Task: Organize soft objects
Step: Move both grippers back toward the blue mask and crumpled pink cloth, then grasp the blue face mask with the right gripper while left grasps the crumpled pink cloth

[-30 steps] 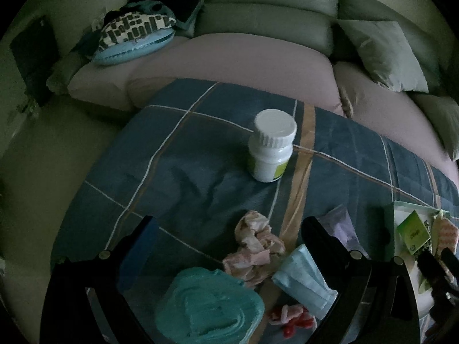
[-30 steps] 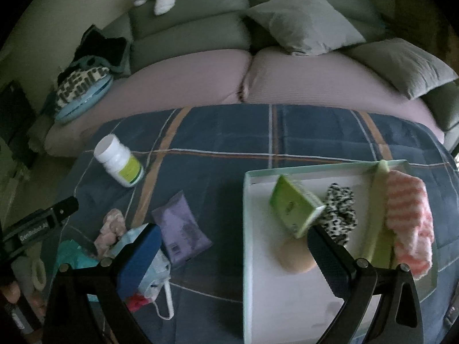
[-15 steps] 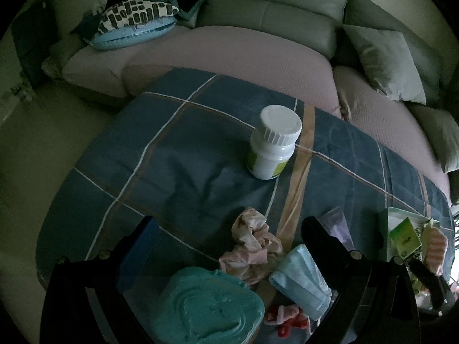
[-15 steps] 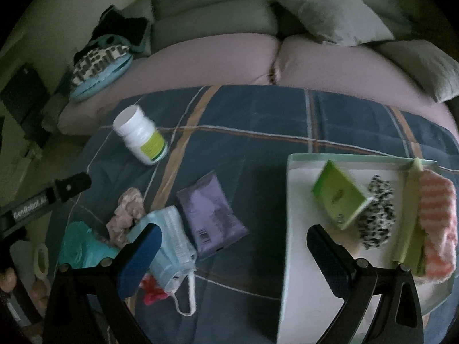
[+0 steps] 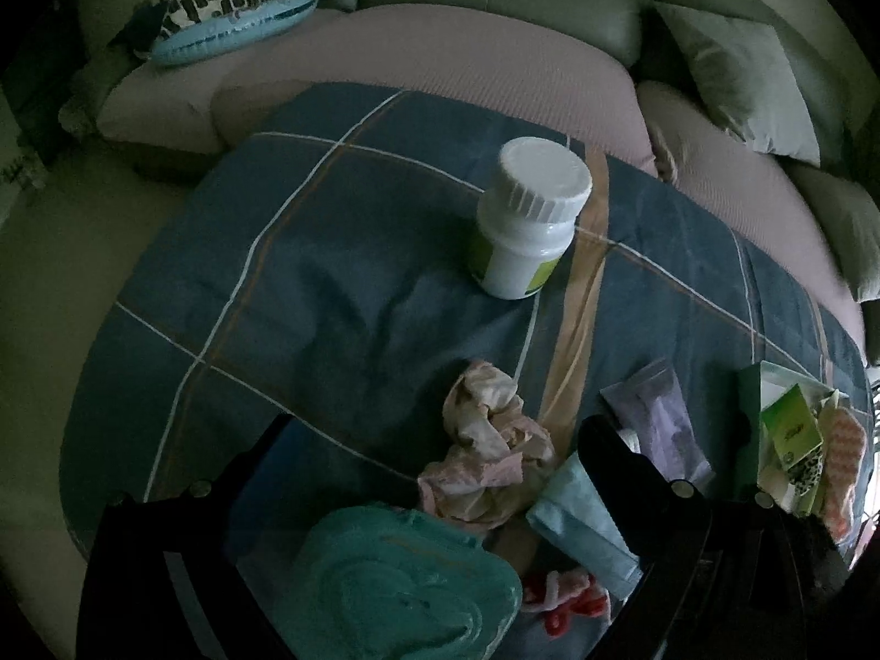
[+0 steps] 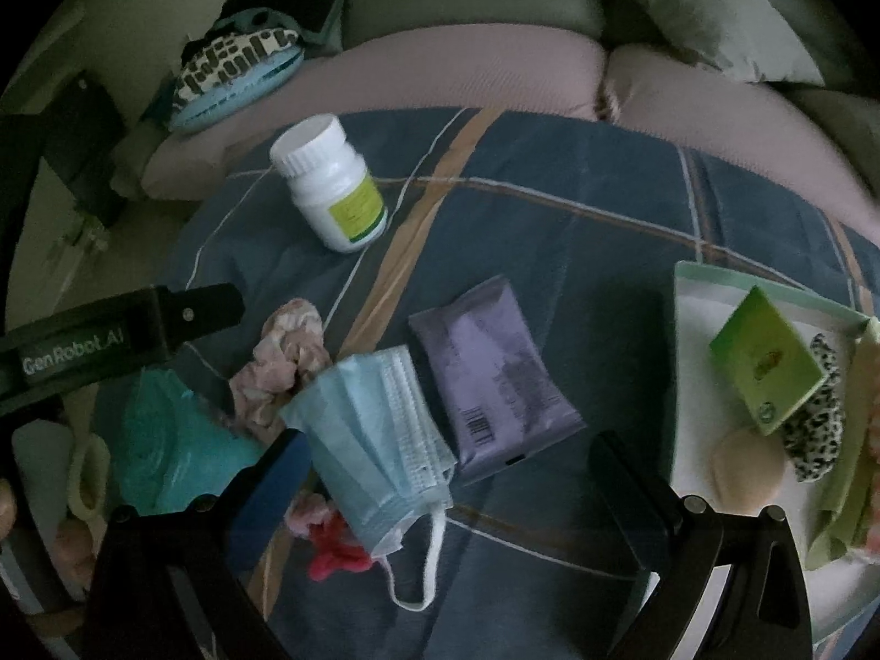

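A plaid blanket (image 6: 577,231) carries a tray (image 6: 694,363) at right, then purple pack (image 6: 492,374), mask (image 6: 374,429), scrunchie (image 6: 280,368) and bottle (image 6: 330,187). Right gripper (image 6: 445,467) fingers spread over mask and pack; left gripper (image 5: 434,467) fingers spread, empty, above the scrunchie.

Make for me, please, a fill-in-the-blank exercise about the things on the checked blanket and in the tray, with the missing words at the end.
1. The white bottle stands on the blanket with its cap ____.
2. The blue face mask lies directly beside a ____ packet.
3. The green box lies inside the ____.
4. Both the left tool and the right tool hold ____.

Missing words: on; purple; tray; nothing
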Demonstrator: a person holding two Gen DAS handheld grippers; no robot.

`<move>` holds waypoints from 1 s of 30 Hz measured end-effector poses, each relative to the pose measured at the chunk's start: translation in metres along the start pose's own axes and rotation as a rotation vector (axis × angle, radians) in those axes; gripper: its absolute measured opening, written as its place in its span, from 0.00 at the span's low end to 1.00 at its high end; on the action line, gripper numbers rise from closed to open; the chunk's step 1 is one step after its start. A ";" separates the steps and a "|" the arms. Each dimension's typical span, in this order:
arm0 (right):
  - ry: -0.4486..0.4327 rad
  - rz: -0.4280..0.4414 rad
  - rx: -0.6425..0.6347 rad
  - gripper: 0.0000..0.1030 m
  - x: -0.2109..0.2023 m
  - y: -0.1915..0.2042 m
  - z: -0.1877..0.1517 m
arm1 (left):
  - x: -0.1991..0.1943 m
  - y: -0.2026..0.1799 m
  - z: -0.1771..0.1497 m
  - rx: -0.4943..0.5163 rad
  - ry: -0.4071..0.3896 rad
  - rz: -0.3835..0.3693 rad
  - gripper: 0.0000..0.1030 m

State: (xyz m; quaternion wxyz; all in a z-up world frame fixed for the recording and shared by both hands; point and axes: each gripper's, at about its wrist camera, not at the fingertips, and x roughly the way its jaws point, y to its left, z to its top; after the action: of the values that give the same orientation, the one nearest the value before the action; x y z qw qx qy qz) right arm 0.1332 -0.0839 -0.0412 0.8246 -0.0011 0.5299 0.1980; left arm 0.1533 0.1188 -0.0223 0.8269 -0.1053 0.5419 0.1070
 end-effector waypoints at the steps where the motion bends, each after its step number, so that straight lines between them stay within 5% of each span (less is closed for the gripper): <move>1: 0.007 0.013 -0.003 0.99 0.003 0.002 -0.001 | 0.001 0.003 0.000 -0.011 0.005 -0.009 0.97; 23: 0.078 0.091 -0.027 0.81 0.039 0.021 -0.004 | 0.017 0.005 0.002 -0.032 0.089 -0.048 0.97; 30: 0.082 0.107 0.003 0.66 0.040 0.010 -0.003 | 0.018 0.009 0.012 -0.036 0.097 -0.029 0.97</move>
State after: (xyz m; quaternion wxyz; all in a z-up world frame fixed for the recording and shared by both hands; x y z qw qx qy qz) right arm 0.1414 -0.0626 -0.0758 0.7905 0.0203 0.5629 0.2407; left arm 0.1682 0.1316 -0.0347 0.7992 -0.1330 0.5776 0.0992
